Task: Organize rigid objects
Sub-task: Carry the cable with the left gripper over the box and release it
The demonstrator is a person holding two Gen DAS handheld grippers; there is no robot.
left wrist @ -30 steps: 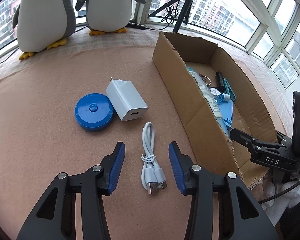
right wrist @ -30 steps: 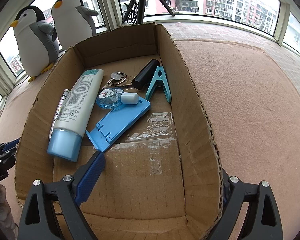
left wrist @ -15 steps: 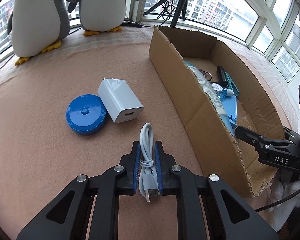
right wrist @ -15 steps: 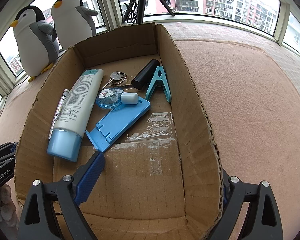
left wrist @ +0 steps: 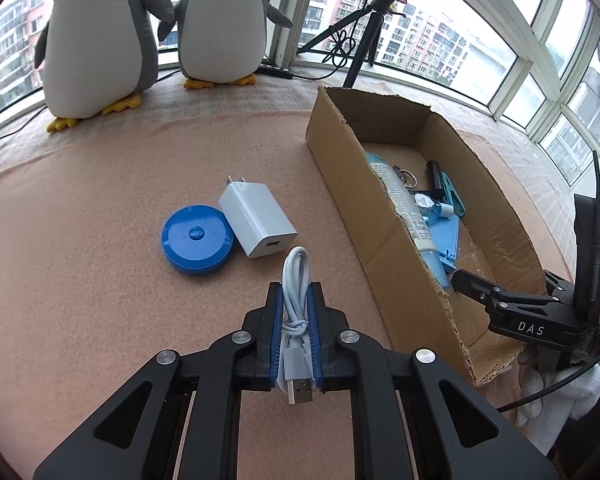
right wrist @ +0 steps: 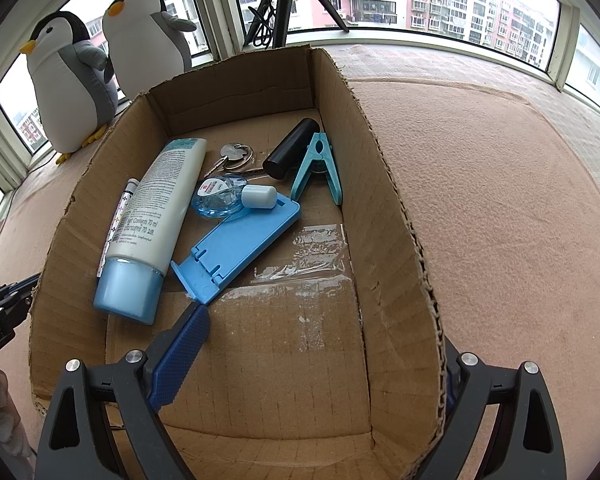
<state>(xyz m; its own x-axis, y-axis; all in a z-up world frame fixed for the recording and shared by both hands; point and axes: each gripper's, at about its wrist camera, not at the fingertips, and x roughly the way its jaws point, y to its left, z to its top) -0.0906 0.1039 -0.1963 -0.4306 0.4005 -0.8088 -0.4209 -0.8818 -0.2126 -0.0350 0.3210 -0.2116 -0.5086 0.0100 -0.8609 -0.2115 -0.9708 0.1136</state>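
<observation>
Left hand-held gripper (left wrist: 296,344) is clenched on the coiled white cable (left wrist: 296,304) beside the cardboard box (left wrist: 396,248), right hand-held gripper (right wrist: 312,364) gapes astride the box's near wall; charger (left wrist: 256,220) and blue disc (left wrist: 196,240) remain outside.

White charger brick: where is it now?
Left wrist view, centre-left: the white charger lies on the pink cloth, touching the blue round case, left of the cardboard box.

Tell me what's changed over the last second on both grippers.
The left gripper closed on the coiled white USB cable, which was lying loose between its open jaws. The right gripper stayed open at the cardboard box; charger and blue disc unmoved.
</observation>
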